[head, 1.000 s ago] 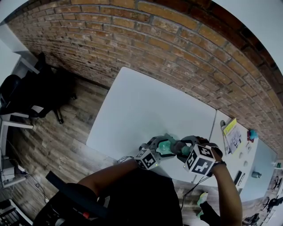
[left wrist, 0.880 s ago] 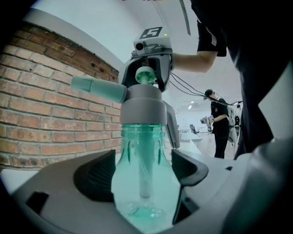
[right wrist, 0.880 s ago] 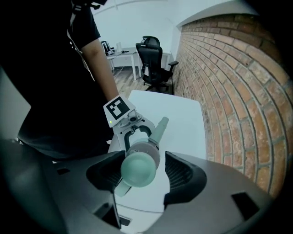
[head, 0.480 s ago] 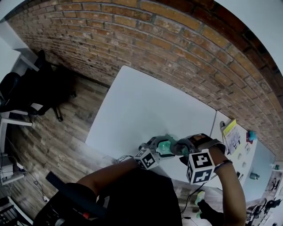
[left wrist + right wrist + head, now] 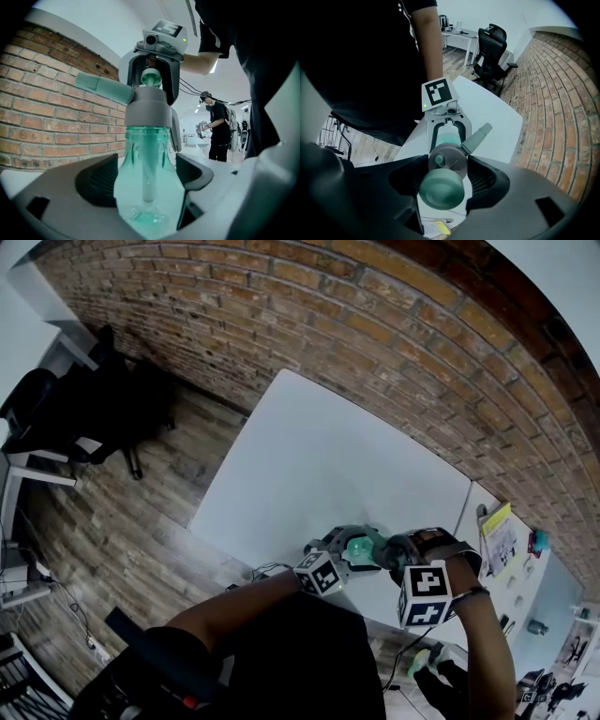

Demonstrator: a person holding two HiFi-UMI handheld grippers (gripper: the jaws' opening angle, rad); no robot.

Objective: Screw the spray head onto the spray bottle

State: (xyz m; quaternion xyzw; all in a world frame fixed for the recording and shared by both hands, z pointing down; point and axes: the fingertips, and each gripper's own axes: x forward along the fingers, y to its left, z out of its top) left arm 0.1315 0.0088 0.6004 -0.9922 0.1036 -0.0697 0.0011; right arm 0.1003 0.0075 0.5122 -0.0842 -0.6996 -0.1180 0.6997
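A clear green spray bottle (image 5: 149,183) stands upright between the jaws of my left gripper (image 5: 147,176), whose pads press on its sides. The grey spray head (image 5: 145,101) sits on the bottle's neck, with its nozzle (image 5: 101,86) pointing left toward the brick wall. My right gripper (image 5: 447,176) points down from above, its pads closed on the spray head (image 5: 449,161) around the collar. The head's round green top (image 5: 440,187) is nearest the camera. In the head view both grippers meet at the bottle (image 5: 359,547), over the near edge of the white table (image 5: 319,456).
A brick wall (image 5: 375,324) runs behind the table. A second table at the right carries a yellow leaflet (image 5: 497,526) and small items. A black office chair (image 5: 66,418) stands on the wooden floor at the left. A person (image 5: 218,126) stands in the background.
My right gripper has rolled about its own axis on the spray head; its marker cube has turned and dropped slightly in the head view. The left gripper and the bottle have stayed put.
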